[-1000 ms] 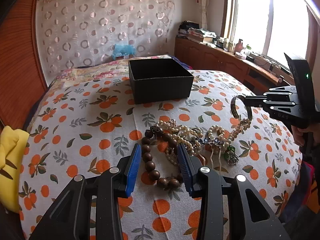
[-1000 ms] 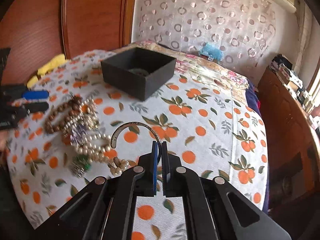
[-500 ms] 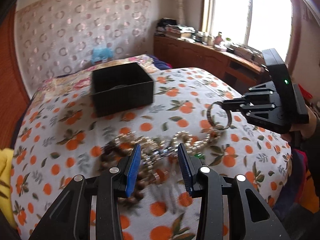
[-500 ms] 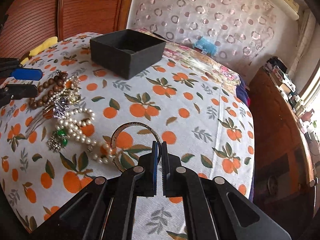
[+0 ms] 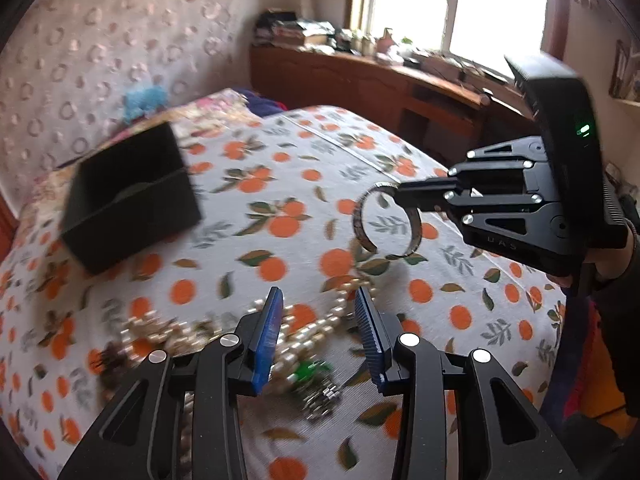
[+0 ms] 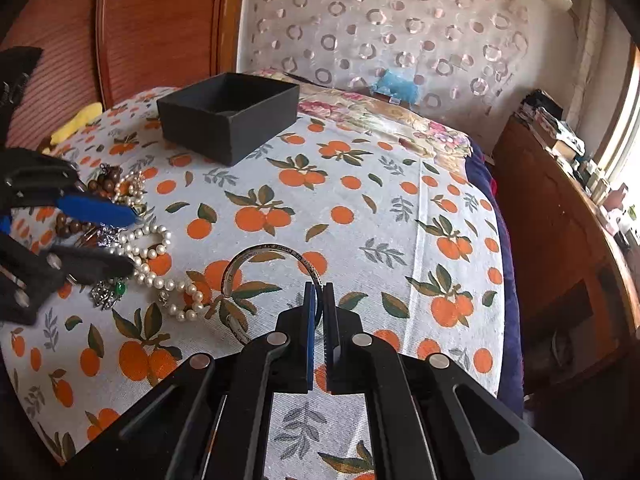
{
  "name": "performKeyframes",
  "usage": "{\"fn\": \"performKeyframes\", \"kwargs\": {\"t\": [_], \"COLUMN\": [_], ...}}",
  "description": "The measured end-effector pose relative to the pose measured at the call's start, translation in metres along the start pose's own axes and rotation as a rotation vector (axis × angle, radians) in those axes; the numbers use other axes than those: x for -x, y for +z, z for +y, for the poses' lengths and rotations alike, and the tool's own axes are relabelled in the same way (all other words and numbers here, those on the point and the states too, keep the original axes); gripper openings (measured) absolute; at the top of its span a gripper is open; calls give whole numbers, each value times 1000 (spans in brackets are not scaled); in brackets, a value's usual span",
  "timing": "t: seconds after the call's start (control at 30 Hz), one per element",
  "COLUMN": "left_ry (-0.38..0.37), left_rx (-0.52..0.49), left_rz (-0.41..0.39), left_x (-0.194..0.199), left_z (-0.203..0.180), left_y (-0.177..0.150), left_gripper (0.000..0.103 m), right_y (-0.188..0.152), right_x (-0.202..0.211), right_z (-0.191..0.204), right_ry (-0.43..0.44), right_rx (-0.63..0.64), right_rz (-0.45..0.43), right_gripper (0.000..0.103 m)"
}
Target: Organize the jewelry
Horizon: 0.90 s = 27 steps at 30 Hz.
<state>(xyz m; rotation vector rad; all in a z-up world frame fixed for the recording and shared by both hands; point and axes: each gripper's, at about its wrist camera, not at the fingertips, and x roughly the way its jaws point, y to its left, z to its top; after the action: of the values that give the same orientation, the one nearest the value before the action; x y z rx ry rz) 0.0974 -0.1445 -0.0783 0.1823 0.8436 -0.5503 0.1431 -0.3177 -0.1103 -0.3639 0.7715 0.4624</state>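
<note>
My right gripper [image 6: 319,292] is shut on an open silver cuff bangle [image 6: 256,256] and holds it above the bed; the bangle [image 5: 362,222] and that gripper [image 5: 404,192] also show in the left wrist view. My left gripper [image 5: 318,312] is open and empty, just above a heap of pearl strands [image 5: 320,324], wooden beads and a green-stone piece [image 5: 310,370]. The same heap [image 6: 148,240] lies left in the right wrist view, with my left gripper [image 6: 120,236] over it. A black open box [image 6: 228,116] stands at the far side of the bed [image 5: 128,196].
The bed has an orange-print cover [image 6: 360,208]. A wooden headboard [image 6: 152,28] is behind the box, a yellow cloth [image 6: 80,120] at the far left, and a wooden sideboard [image 5: 360,80] with clutter under the window to the right.
My left gripper has swung right over the jewelry heap, still open. My right gripper has lifted the bangle slightly and carried it toward the box side.
</note>
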Motion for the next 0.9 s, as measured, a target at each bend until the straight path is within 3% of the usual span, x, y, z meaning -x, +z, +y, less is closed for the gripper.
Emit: {"fn": "performKeyframes", "kwargs": {"t": [0.13, 0.23, 0.33, 0.47, 0.9], "left_ry": [-4, 6, 4, -7, 29], "left_rx": [-41, -62, -82, -87, 23], "left_rz": [72, 80, 93, 89, -145], "left_x": [-21, -25, -25, -22, 58], "left_z": [-8, -11, -12, -10, 24], "left_y": [0, -1, -1, -4, 31], "left_gripper": [32, 32, 14, 11, 6], "right_y": [-3, -4, -5, -6, 13], "right_x": [4, 5, 3, 2, 9], "right_z": [-6, -7, -6, -2, 10], "right_ry": [4, 9, 15, 26, 60], "right_rx": [-21, -27, -30, -33, -47], "right_rz": [-10, -13, -12, -16, -69], "right_gripper": [4, 4, 4, 4, 4]}}
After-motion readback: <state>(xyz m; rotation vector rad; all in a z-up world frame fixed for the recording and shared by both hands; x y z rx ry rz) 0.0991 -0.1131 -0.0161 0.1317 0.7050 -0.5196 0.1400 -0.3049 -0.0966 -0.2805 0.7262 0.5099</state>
